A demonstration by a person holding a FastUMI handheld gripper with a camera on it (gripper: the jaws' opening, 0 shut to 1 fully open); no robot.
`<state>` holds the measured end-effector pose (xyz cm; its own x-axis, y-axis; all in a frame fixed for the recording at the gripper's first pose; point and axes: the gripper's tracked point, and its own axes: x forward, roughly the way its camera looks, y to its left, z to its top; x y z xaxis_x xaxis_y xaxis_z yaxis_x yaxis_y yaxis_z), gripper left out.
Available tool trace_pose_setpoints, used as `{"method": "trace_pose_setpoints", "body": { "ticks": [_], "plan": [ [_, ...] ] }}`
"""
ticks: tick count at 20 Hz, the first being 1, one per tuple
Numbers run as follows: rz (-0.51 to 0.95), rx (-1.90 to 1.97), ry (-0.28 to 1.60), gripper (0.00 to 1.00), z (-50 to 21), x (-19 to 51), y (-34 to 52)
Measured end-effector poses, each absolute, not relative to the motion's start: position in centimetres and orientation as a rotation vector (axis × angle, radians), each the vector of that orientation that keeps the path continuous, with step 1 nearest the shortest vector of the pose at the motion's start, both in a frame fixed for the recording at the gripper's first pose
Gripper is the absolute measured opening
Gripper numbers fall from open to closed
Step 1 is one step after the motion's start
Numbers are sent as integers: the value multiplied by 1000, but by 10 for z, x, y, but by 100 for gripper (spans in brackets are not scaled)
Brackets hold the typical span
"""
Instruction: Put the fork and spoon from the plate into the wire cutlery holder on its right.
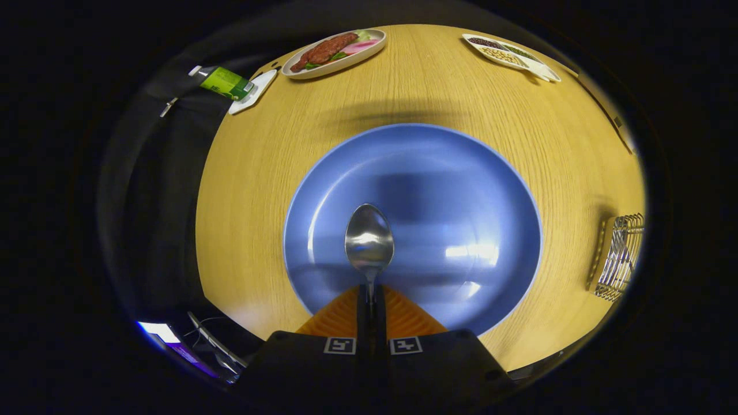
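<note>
Fingers (370, 300) clamped on spoon (369, 239) handle, bowl above blue plate (461, 190), wire cutlery holder (618, 256) rightward.

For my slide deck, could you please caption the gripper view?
Gripper shut on the spoon above the blue plate, wire cutlery holder to its right.

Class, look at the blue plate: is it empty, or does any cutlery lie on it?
Empty. The blue plate shows a bare surface; the spoon is held above it, its handle clamped between the gripper's shut fingers.

Pale wooden table (438, 86) (glossy, light-streaked) against dark booth cloth (167, 173)
</note>
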<state>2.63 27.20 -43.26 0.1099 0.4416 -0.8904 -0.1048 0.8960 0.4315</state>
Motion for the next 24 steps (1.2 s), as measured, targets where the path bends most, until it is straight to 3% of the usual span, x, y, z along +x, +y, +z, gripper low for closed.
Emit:
{"method": "trace_pose_setpoints", "body": {
  "ticks": [16,24],
  "plan": [
    [524,482,1248,7,-310,53,207],
    [522,428,1195,6,-257,47,113]
  ]
}}
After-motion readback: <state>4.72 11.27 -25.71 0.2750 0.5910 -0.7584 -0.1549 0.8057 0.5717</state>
